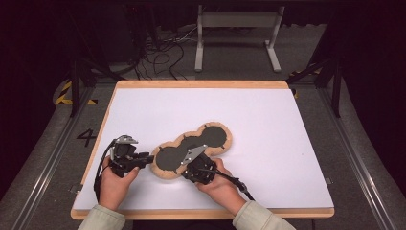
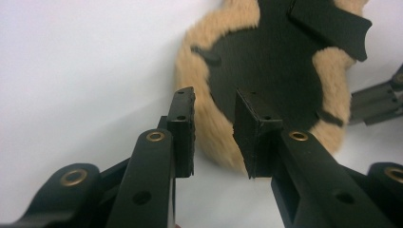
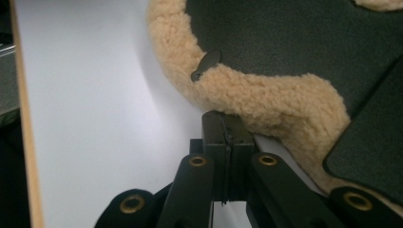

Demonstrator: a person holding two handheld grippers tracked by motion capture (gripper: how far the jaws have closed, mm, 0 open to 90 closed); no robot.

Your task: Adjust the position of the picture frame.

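A three-lobed black pad [image 1: 215,135] rimmed with tan fleece lies slantwise on the white tabletop [image 1: 268,105]. My left gripper [image 1: 149,159] is at the pad's near-left lobe. In the left gripper view its jaws [image 2: 215,114] stand apart, with the fleece rim [image 2: 209,118] just beyond the tips and nothing pressed between the pads. My right gripper [image 1: 187,165] rests over the pad's near edge. In the right gripper view its jaws [image 3: 224,124] are shut together, the tips against the fleece border [image 3: 266,99]. A black flap [image 3: 375,152] lies on the pad.
The table has a wooden rim [image 1: 201,84]. A white metal frame [image 1: 237,21] and loose cables [image 1: 163,55] are on the floor behind it. Bare white surface extends to the right and far side of the pad.
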